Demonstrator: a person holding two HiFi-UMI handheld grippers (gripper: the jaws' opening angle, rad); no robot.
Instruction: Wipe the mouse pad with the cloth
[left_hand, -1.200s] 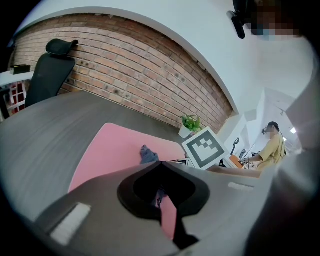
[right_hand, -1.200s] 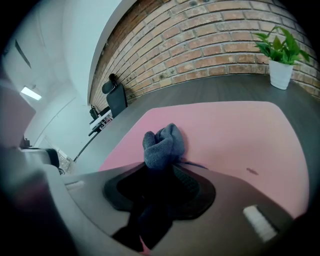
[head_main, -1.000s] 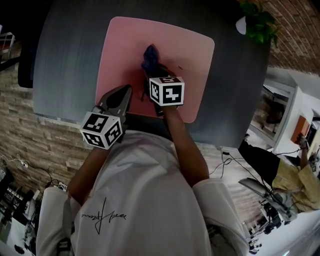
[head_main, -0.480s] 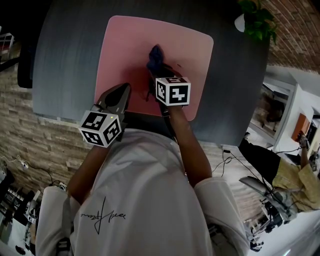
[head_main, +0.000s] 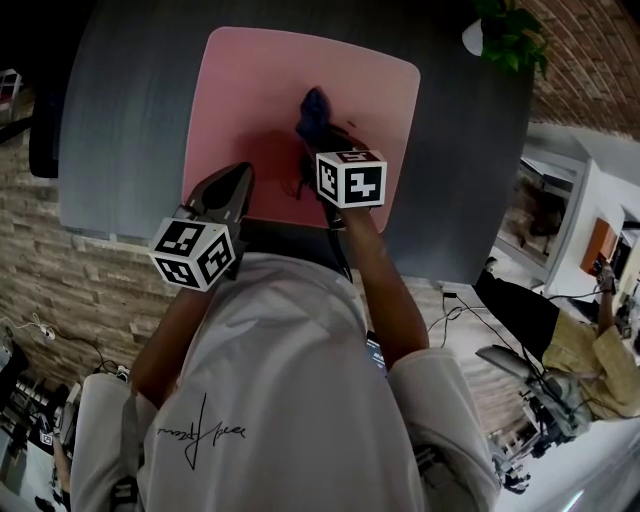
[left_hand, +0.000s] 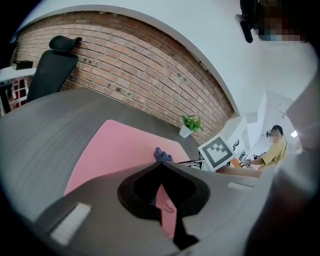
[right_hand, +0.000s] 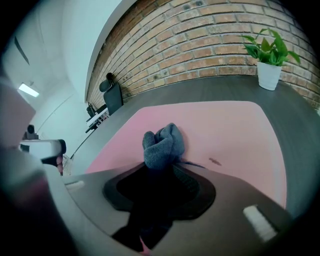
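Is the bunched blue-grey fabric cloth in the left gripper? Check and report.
No: the left gripper has its jaws together on nothing, while the bunched blue-grey fabric cloth is clamped in the right gripper.

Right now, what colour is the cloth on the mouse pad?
The cloth is blue-grey, clearest in the right gripper view.

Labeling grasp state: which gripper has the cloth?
The right gripper: its jaws are shut on the blue-grey cloth on the pink mouse pad. The left gripper is shut on nothing.
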